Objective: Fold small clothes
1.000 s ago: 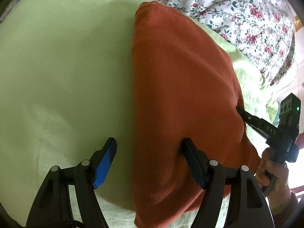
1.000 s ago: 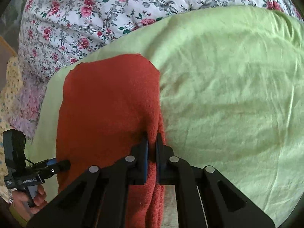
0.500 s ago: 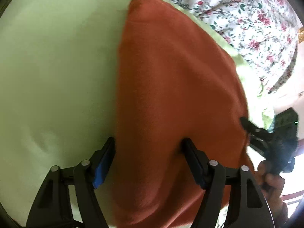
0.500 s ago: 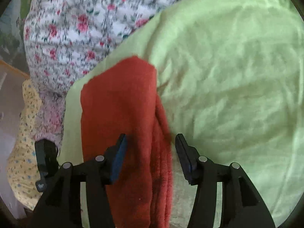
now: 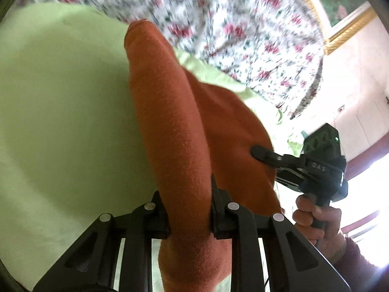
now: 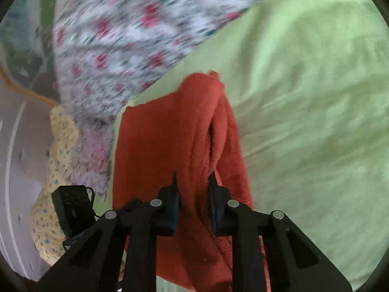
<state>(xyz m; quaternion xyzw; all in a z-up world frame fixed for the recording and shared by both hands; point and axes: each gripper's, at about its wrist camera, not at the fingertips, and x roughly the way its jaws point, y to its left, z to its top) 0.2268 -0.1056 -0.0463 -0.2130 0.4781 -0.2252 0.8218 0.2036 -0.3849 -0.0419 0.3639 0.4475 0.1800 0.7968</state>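
Left hand-held gripper (image 5: 187,209): jaws closing, pads pressing a raised ridge of the orange-red knitted garment (image 5: 170,121) between them. Right hand-held gripper (image 6: 193,200): jaws closing, likewise clamped on a bunched fold of the same garment (image 6: 170,141). The garment lies partly on a light green sheet (image 5: 60,109), its gripped edges lifted clear. A floral bedspread (image 5: 243,24), motion-blurred, lies beyond the sheet. The person's right hand (image 5: 318,221) holds the right gripper's handle, seen from the left wrist.

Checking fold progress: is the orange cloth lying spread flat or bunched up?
Bunched: the orange cloth rises in a ridge, pinched between both closing grippers, left and right.
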